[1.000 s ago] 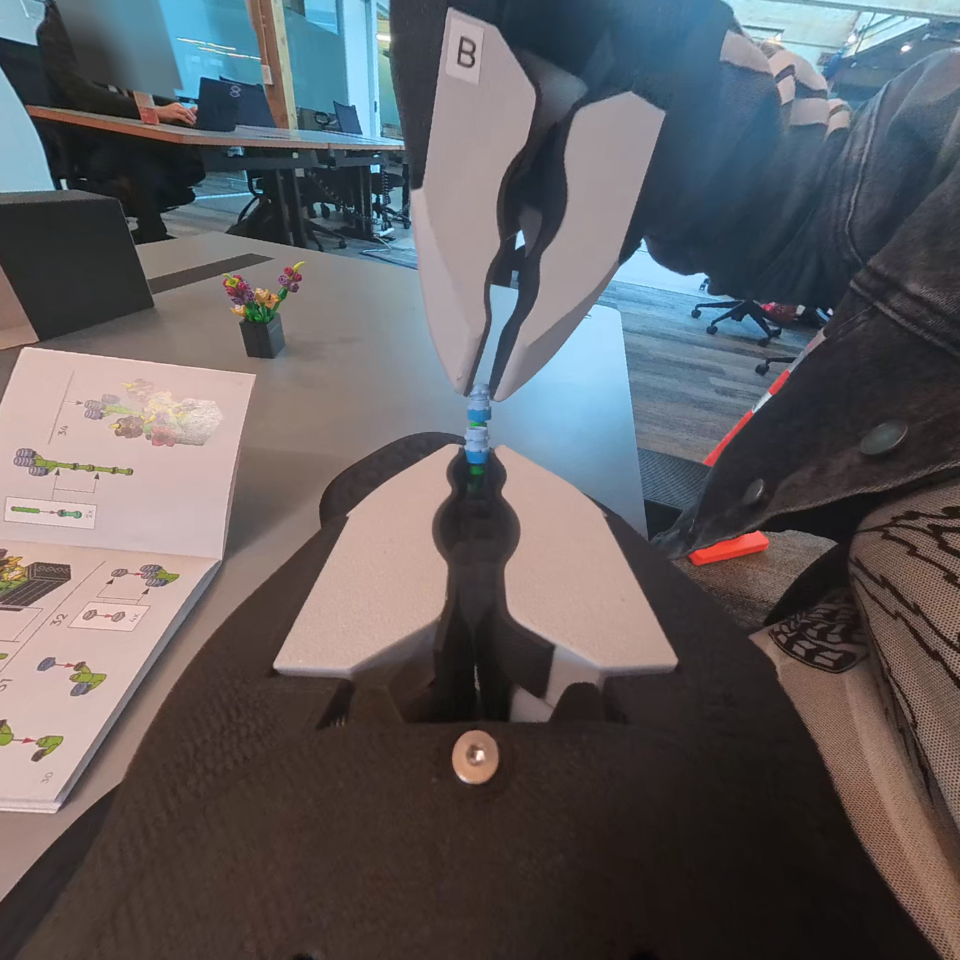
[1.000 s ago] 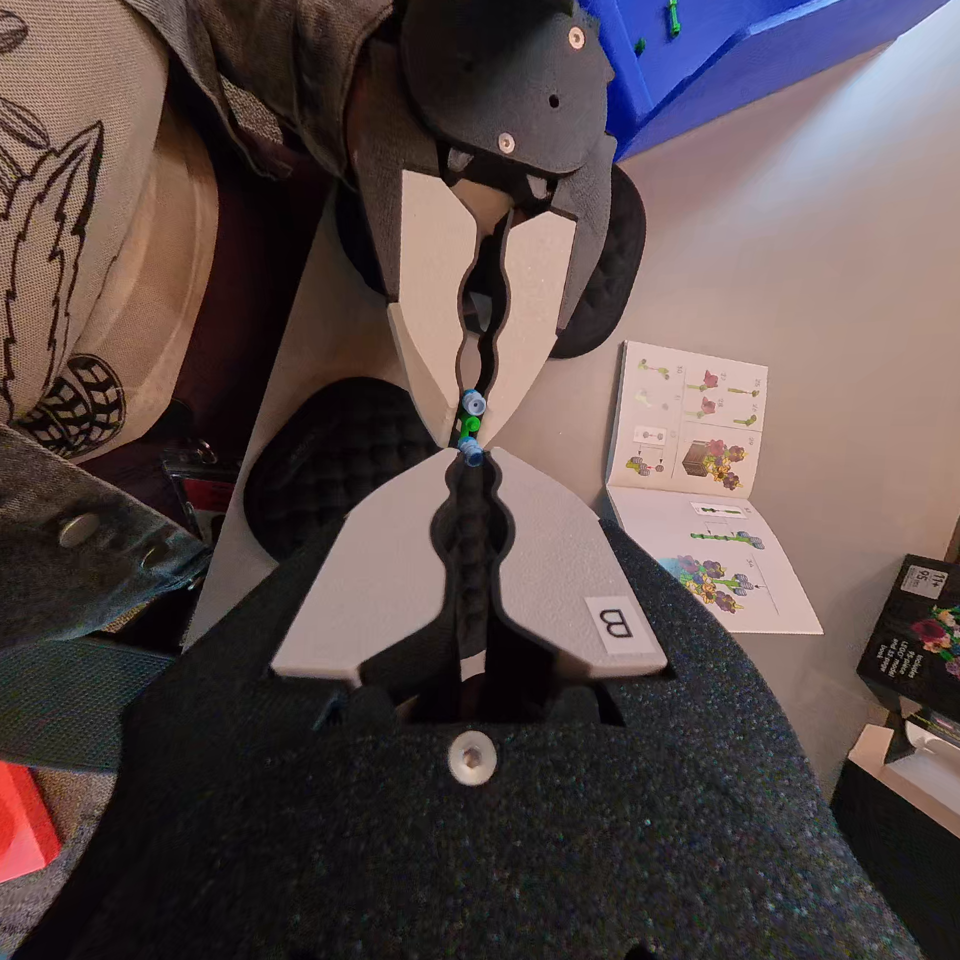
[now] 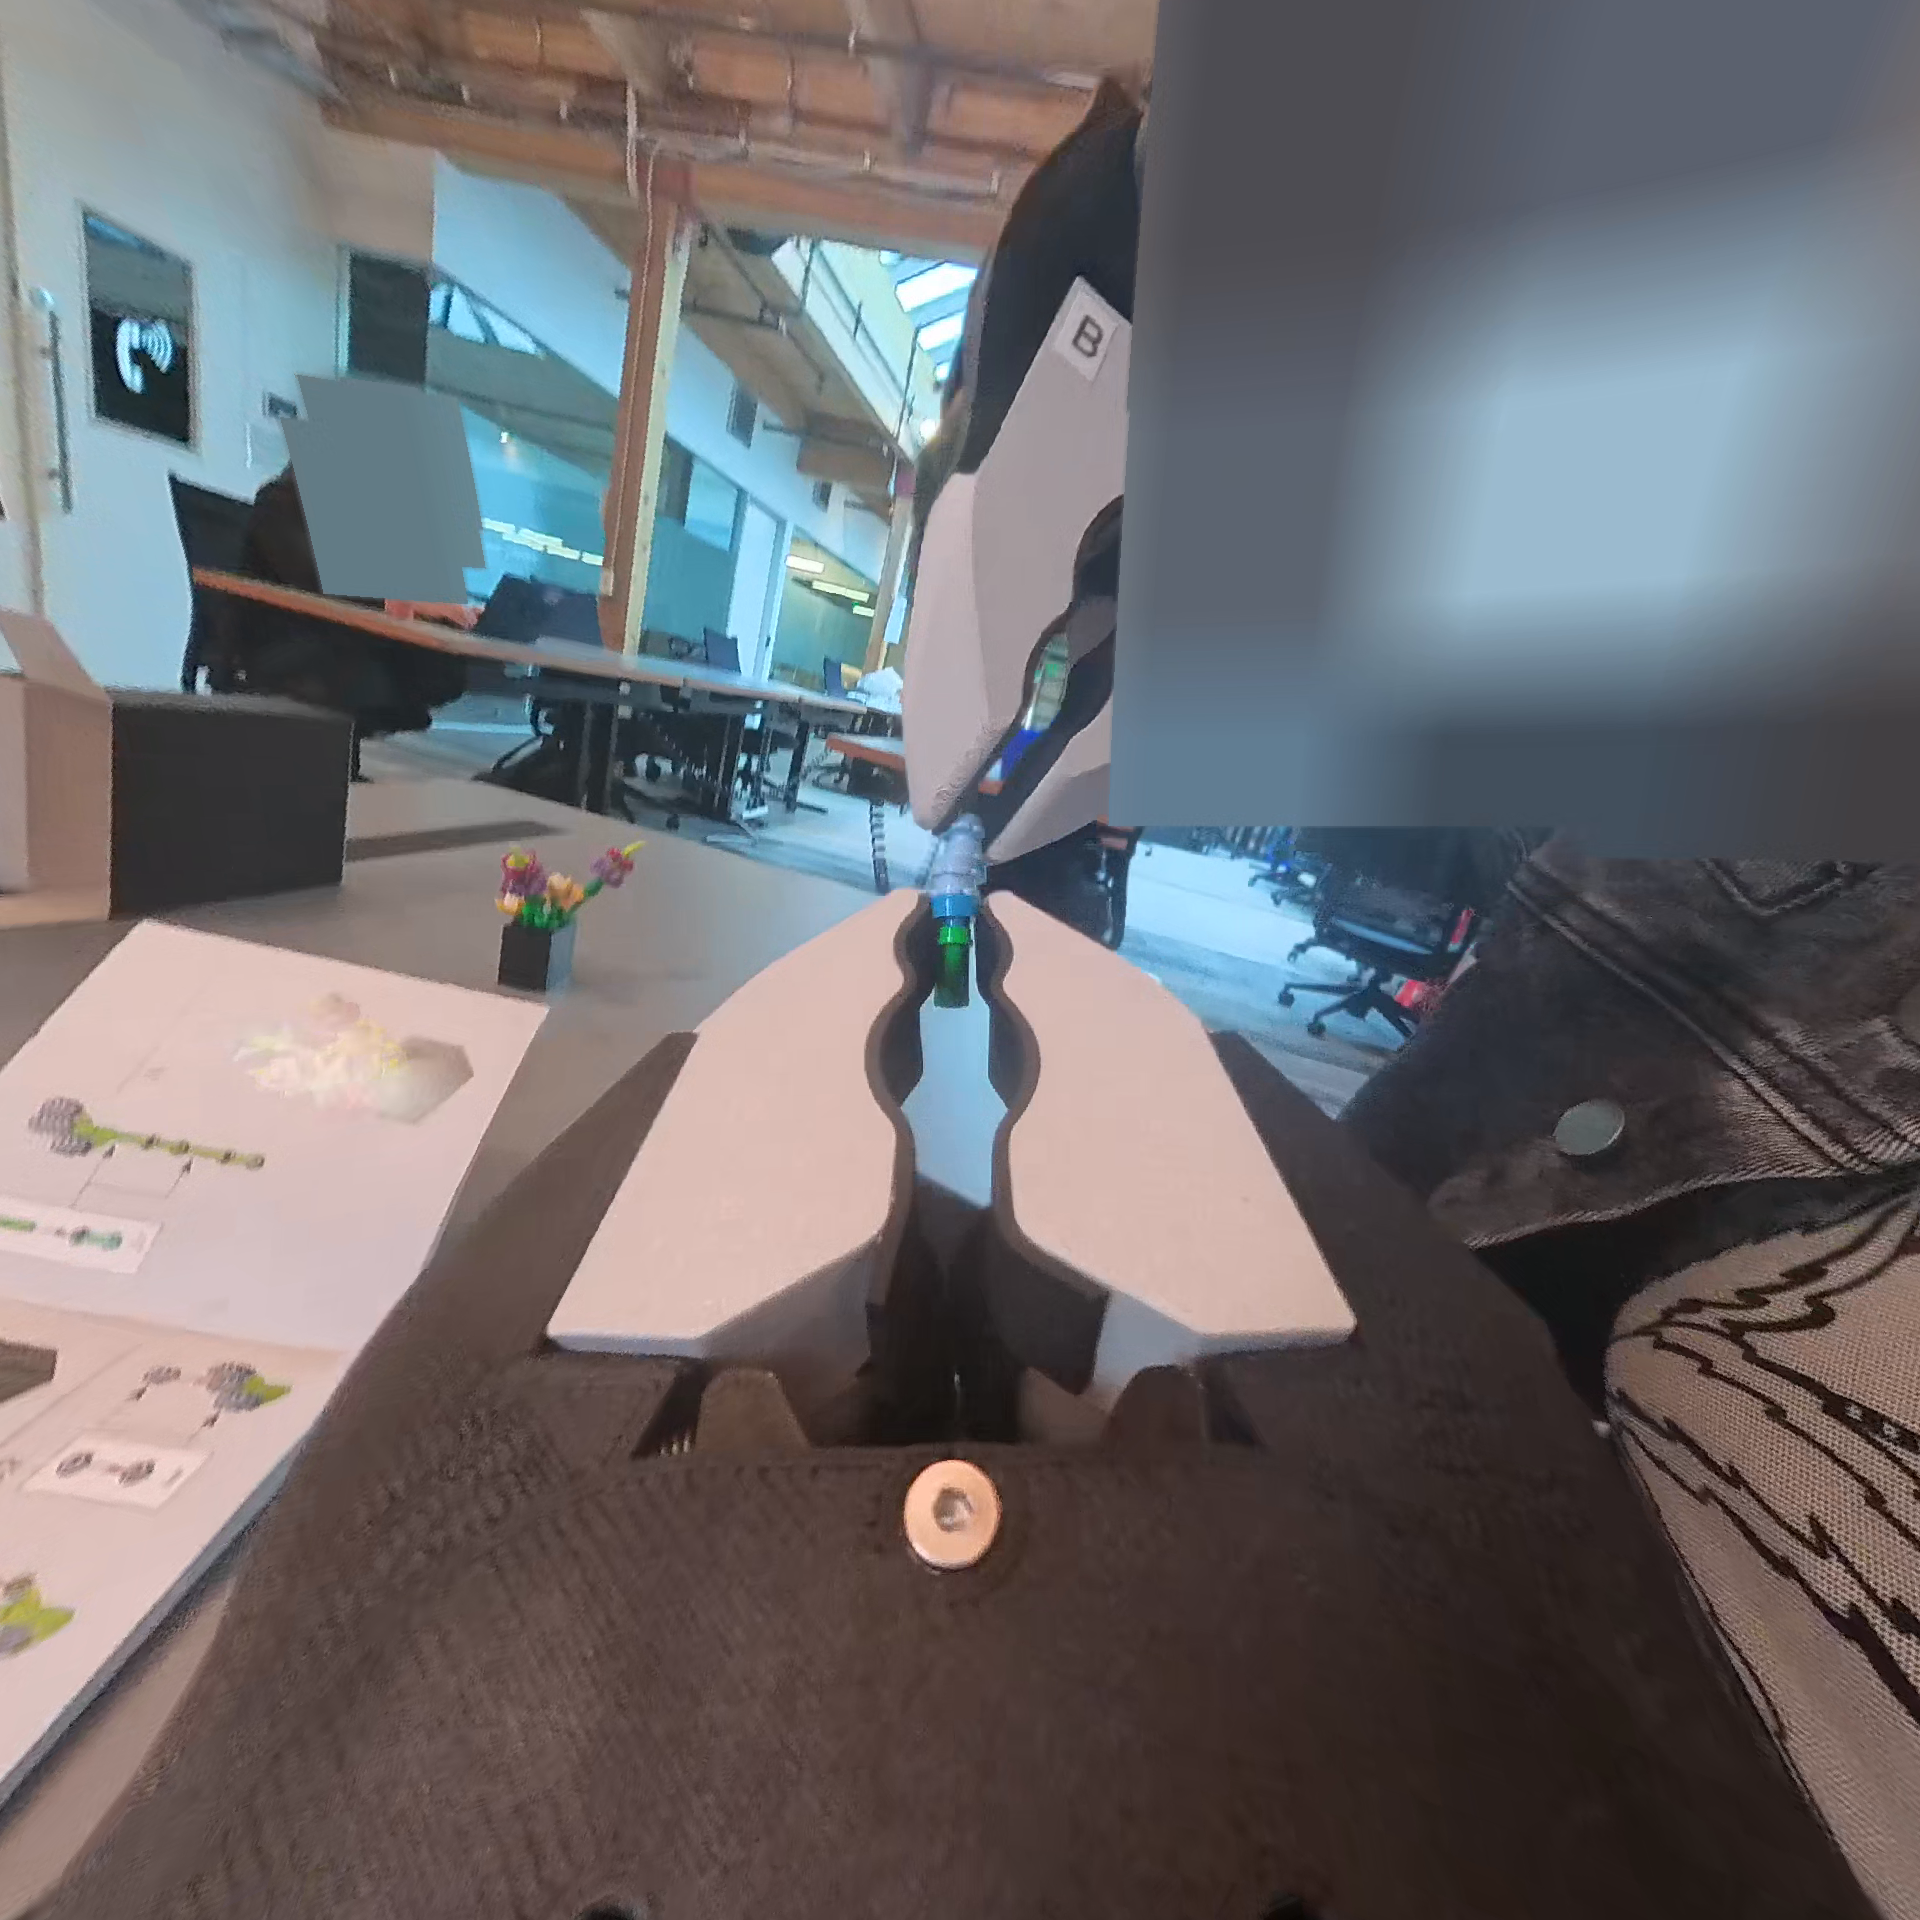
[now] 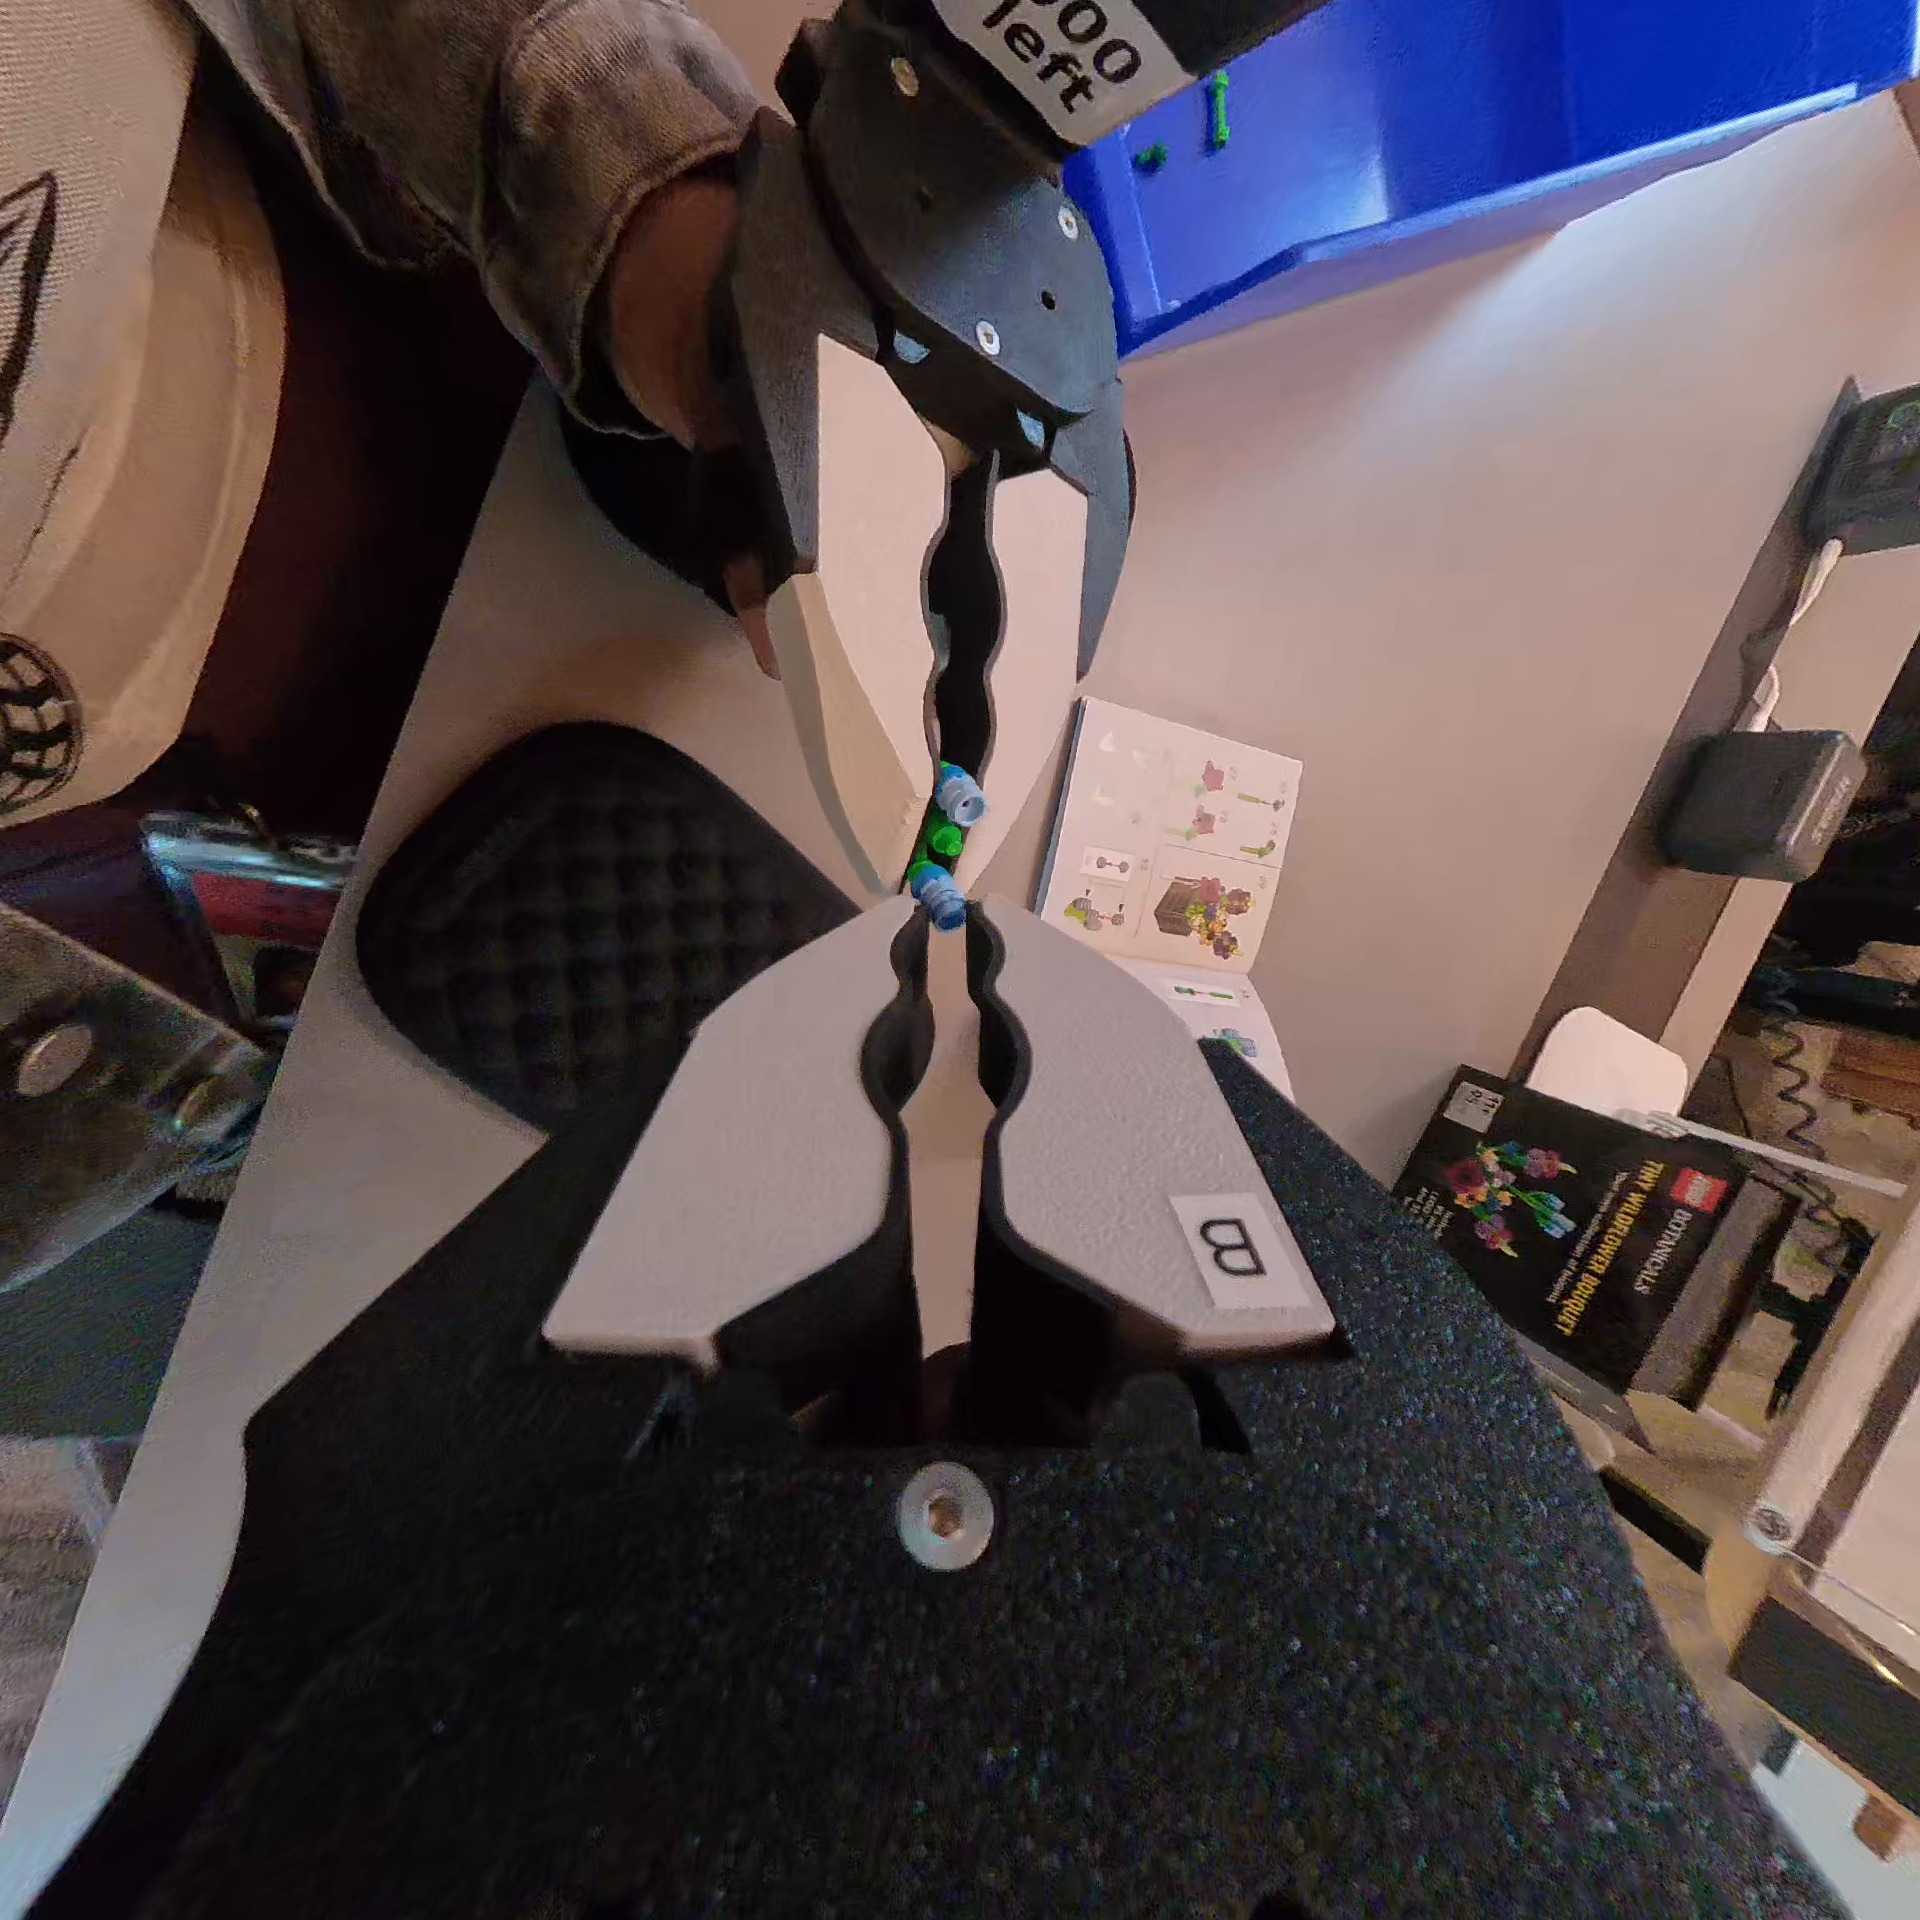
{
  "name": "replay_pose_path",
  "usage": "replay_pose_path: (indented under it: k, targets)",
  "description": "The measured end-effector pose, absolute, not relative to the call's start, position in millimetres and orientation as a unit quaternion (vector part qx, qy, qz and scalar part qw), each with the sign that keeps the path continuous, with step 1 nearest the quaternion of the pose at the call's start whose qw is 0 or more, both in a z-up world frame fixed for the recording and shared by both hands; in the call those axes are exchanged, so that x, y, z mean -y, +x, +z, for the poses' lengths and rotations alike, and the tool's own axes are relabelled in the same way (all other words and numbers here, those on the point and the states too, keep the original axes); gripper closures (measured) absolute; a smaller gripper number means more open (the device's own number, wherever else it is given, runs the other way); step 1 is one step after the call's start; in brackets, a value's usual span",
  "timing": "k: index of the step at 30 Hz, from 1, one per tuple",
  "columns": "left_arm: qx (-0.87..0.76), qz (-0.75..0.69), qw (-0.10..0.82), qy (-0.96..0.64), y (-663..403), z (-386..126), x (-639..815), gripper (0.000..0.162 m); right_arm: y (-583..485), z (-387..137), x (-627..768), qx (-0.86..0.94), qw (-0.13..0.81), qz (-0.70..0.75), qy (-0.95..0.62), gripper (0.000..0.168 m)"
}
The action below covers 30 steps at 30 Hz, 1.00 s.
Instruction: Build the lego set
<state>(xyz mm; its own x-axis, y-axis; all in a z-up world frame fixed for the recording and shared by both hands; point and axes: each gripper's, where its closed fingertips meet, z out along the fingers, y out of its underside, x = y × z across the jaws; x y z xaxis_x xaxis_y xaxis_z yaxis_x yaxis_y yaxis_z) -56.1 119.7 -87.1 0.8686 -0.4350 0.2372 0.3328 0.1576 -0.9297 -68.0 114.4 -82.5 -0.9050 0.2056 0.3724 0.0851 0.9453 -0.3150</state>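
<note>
Since a second ago both grippers have tilted upward. Left wrist view: left gripper pinches the green stem; right gripper at 12 o'clock clamps its blue stud. Right wrist view: the stem at 12 o'clock looks light, brittle; grip the ends. Table edge at 10 o'clock; room at 2.

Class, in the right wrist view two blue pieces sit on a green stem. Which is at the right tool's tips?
The lower blue piece, at the right tool tips; the upper blue piece sits beyond the green stem, inside the left tool.
</note>
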Motion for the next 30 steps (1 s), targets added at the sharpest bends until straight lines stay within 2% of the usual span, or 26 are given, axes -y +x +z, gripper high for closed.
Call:
replay_pose_path:
  k: [11, 30]
  targets:
    - [-0.064, -0.277, 0.789, -0.544, -45, -64, -115, 0.155, -58, -61, -109, 0.981, 0.182, 0.064, -0.029, 0.162]
    - [-0.029, -0.281, 0.761, -0.584, -48, -70, -118, 0.155, -62, -68, -113, 0.971, 0.237, -0.027, 0.004, 0.161]
